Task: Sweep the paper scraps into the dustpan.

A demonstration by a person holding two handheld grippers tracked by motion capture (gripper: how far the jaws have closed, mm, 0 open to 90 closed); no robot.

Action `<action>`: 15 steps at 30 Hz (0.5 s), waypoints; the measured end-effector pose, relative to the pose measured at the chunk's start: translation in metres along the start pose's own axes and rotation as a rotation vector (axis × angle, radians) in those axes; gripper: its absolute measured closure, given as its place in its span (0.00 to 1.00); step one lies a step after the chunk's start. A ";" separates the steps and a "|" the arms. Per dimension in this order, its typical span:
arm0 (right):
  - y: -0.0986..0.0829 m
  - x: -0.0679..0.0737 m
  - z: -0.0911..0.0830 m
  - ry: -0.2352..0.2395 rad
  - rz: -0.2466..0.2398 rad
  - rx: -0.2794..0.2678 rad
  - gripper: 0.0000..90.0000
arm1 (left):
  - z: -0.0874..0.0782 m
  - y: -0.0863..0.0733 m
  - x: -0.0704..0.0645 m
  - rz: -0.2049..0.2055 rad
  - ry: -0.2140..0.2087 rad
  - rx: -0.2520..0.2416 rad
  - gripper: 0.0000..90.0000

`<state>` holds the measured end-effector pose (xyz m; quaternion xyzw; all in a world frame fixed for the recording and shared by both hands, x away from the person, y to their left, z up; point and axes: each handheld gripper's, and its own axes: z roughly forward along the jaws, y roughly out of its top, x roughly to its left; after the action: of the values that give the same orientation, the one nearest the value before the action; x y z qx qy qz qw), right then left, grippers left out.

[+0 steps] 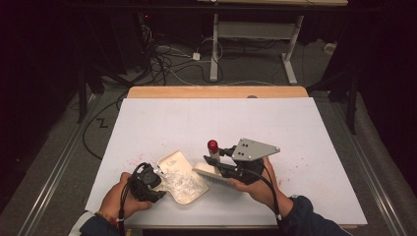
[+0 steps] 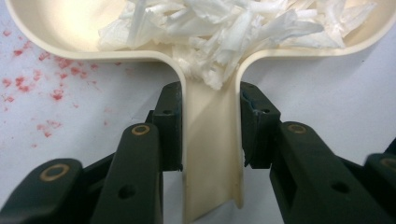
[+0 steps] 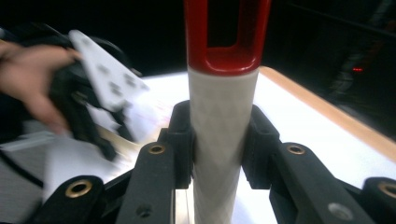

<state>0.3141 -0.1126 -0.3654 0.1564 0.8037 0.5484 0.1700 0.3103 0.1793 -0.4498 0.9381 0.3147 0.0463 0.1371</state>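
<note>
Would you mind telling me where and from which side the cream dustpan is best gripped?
Grip the dustpan by its narrow handle, coming from the handle end, opposite the pan. The handle is slim with parallel sides, so the left tool spans it; the pan is too wide and holds white shreds.

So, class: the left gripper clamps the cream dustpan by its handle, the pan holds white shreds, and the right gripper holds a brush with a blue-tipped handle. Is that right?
One detail is wrong: the brush handle's tip is red, not blue, as the right gripper view shows. The rest stands: the left gripper clamps the dustpan by its handle, white shreds lie in the pan, and the right gripper holds the brush.
</note>
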 end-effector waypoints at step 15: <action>0.016 -0.019 -0.045 -0.046 0.024 -0.096 0.77 | 0.000 0.001 -0.004 0.011 -0.003 0.005 0.70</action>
<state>0.3123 -0.1522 -0.3329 0.1703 0.7703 0.5847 0.1891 0.3074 0.1757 -0.4498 0.9403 0.3093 0.0449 0.1347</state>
